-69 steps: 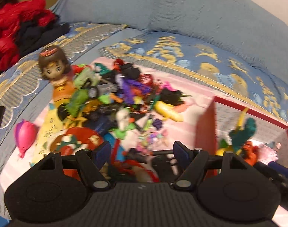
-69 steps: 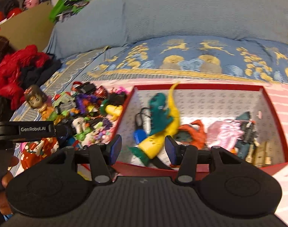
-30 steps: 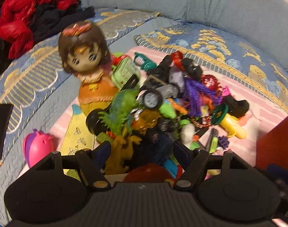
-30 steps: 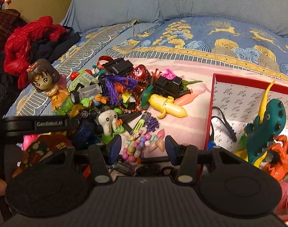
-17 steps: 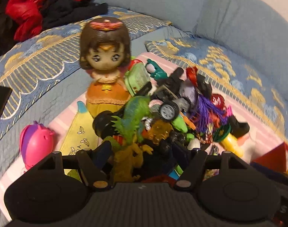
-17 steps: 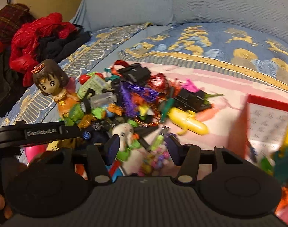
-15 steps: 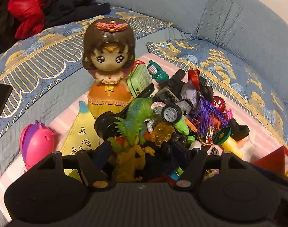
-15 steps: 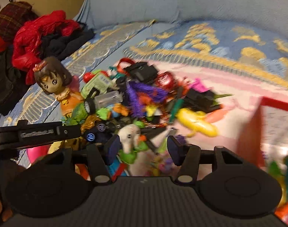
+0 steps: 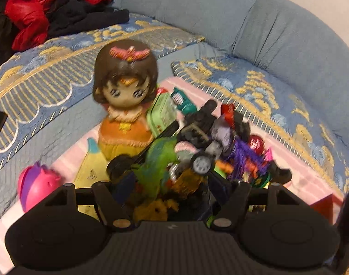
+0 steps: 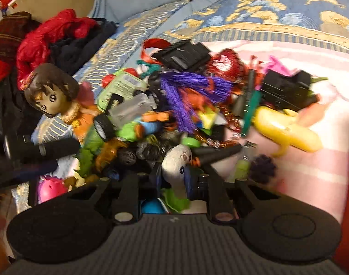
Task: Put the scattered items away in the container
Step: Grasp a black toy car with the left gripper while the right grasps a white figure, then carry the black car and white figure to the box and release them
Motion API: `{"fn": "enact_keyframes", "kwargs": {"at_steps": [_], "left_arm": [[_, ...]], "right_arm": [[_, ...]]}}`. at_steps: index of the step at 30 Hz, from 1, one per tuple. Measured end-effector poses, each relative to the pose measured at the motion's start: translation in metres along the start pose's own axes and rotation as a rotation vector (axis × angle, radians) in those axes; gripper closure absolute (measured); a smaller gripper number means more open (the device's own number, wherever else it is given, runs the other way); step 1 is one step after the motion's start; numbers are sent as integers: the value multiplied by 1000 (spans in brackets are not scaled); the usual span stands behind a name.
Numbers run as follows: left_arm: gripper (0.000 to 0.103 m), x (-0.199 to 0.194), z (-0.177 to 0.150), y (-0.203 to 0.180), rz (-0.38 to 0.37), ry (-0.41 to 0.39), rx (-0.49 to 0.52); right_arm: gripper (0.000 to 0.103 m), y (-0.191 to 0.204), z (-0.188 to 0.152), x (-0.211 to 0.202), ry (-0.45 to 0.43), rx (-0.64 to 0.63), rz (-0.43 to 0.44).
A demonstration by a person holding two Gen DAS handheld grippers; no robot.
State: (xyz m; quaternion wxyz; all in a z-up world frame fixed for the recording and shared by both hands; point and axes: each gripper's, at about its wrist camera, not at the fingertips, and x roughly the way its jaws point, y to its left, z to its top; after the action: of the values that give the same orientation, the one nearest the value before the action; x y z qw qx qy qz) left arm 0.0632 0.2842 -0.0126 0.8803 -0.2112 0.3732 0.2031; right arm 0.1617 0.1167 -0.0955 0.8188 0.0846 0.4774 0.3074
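Home: sofa [image 9: 277,34], toys [image 10: 197,105], clothes [image 9: 48,6]

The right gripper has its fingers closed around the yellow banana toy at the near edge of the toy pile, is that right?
Not quite. The right gripper has been closing its fingers at the near edge of the toy pile, but on the white plush toy, not the banana. The right wrist view shows the yellow banana toy lying untouched, off to the right on the pink blanket.
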Motion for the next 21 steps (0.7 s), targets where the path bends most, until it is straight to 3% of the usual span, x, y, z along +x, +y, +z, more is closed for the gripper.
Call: {"fn": "enact_keyframes", "kwargs": {"at_steps": [3, 9, 14, 16, 21], "left_arm": [[30, 8, 6, -8, 12, -4, 21], [31, 27, 19, -24, 29, -6, 76], [49, 42, 21, -29, 30, 34, 108], [71, 39, 20, -31, 12, 41, 109], [74, 30, 14, -40, 2, 46, 143]], "right_arm": [[85, -1, -7, -13, -13, 3, -26], [85, 0, -24, -58, -66, -27, 9], [85, -2, -34, -91, -112, -33, 30], [85, -5, -37, -102, -126, -35, 28], [85, -14, -45, -126, -152, -16, 20]]}}
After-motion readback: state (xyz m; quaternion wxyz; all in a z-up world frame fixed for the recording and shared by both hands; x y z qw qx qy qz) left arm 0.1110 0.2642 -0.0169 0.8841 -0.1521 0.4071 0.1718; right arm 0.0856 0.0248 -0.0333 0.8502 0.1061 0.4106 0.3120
